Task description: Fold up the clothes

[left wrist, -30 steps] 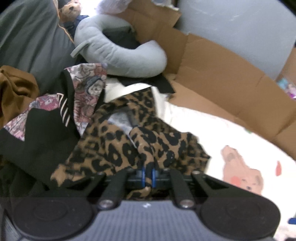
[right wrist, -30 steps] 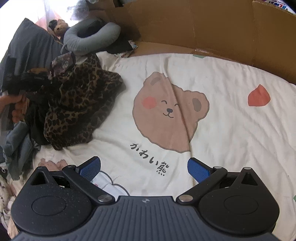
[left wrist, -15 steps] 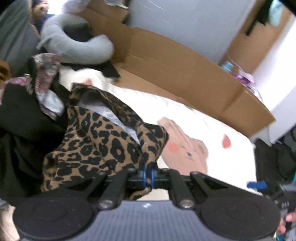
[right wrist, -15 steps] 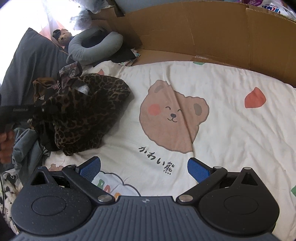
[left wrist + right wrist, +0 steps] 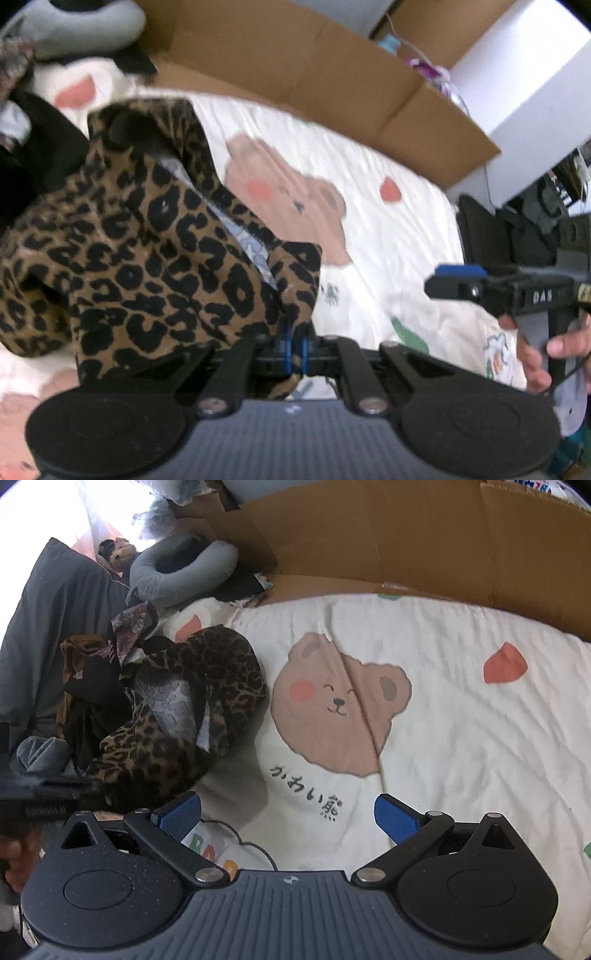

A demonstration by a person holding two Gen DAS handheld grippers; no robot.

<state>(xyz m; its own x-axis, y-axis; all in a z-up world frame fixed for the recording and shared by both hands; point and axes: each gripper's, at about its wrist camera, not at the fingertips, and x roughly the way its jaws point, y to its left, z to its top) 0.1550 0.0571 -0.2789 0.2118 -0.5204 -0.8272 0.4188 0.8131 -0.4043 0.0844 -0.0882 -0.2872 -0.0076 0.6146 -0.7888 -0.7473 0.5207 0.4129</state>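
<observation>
We have the left gripper [image 5: 293, 341] clamped on a bunched edge of the leopard-print garment [image 5: 147, 251]; the blue pads sit nearly together with cloth pinched between them. The rest of the garment trails away from the jaws to the upper left in the left wrist view, back toward the clothes pile [image 5: 92, 672] at the bed's side. From the right wrist view the same garment [image 5: 192, 709] lies crumpled at the left edge of the bear-print sheet [image 5: 461, 738], partly inside out, pale lining showing.

Our right gripper [image 5: 288, 812] hangs with jaws wide apart, nothing between them, over bare sheet just below the printed bear. The garment lies to its left, near but not touching. In the left wrist view the right gripper [image 5: 458, 278] shows at far right, well apart from the cloth.

Key relation: garment's long axis runs from the left grip back to the pile, so the free end is far from the right hand. We judge the right hand needs a second edge before spreading; which edge is hem or collar we cannot tell.
</observation>
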